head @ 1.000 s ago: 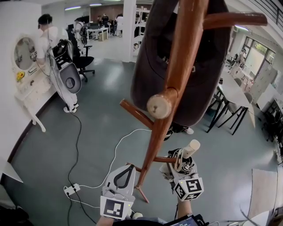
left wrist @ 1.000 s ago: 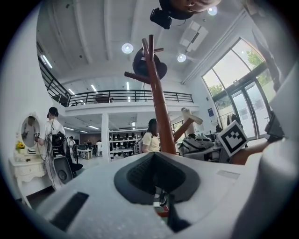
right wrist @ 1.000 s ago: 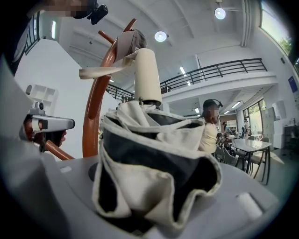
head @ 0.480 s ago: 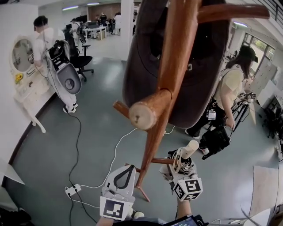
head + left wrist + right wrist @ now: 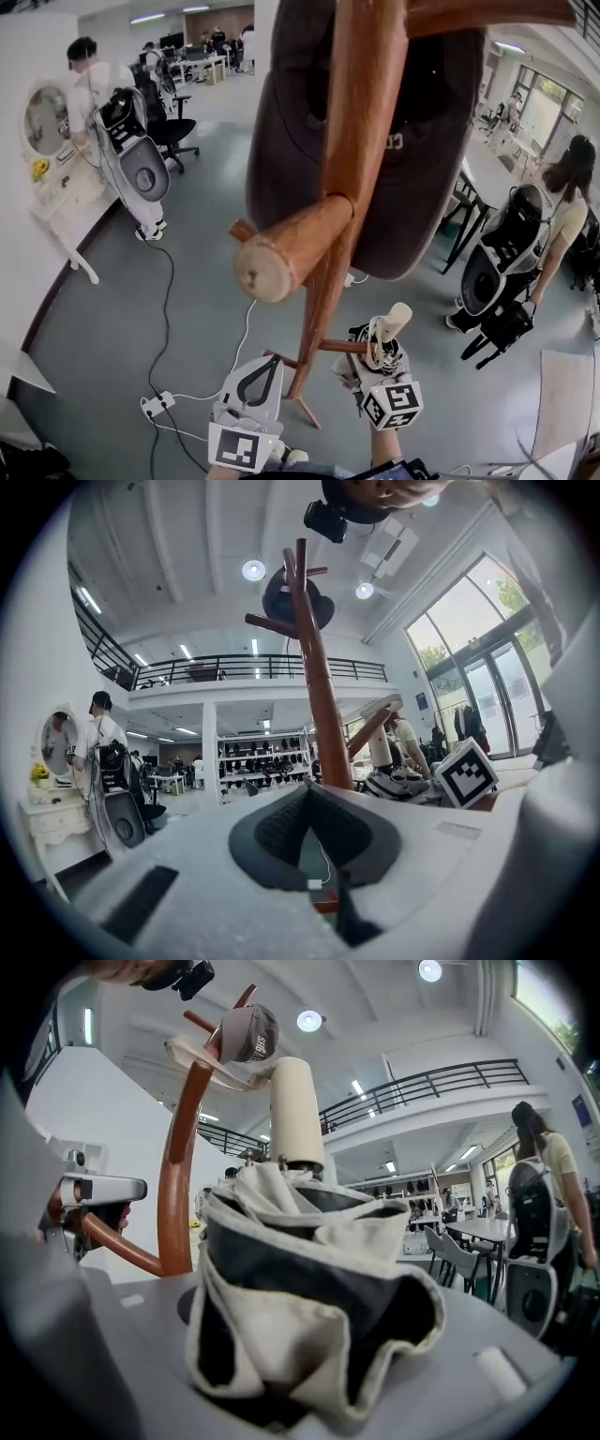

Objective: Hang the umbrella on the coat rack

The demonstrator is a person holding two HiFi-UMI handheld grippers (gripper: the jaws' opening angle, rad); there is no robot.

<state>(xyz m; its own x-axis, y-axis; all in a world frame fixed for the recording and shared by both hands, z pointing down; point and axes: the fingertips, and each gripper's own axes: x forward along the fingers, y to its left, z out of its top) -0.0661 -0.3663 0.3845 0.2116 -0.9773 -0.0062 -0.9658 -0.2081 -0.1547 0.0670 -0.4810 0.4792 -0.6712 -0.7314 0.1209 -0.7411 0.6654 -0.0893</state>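
The folded umbrella (image 5: 386, 330) sits at lower centre, clamped in the right gripper's (image 5: 375, 361) wide-set jaws. It has barely shifted beside the rack (image 5: 349, 169). The left gripper (image 5: 272, 359) is closed and empty. No peg is reached yet, so hanging remains ahead.

The grey floor (image 5: 206, 272) bears the coat rack (image 5: 323, 300), a white cable (image 5: 246, 328) and what seems a power strip (image 5: 156, 405).

Grey floor (image 5: 202, 281); white vanity (image 5: 58, 192) at left wall; mezzanine railing (image 5: 234, 670); tall windows (image 5: 469, 658); round ceiling lights (image 5: 251, 570).
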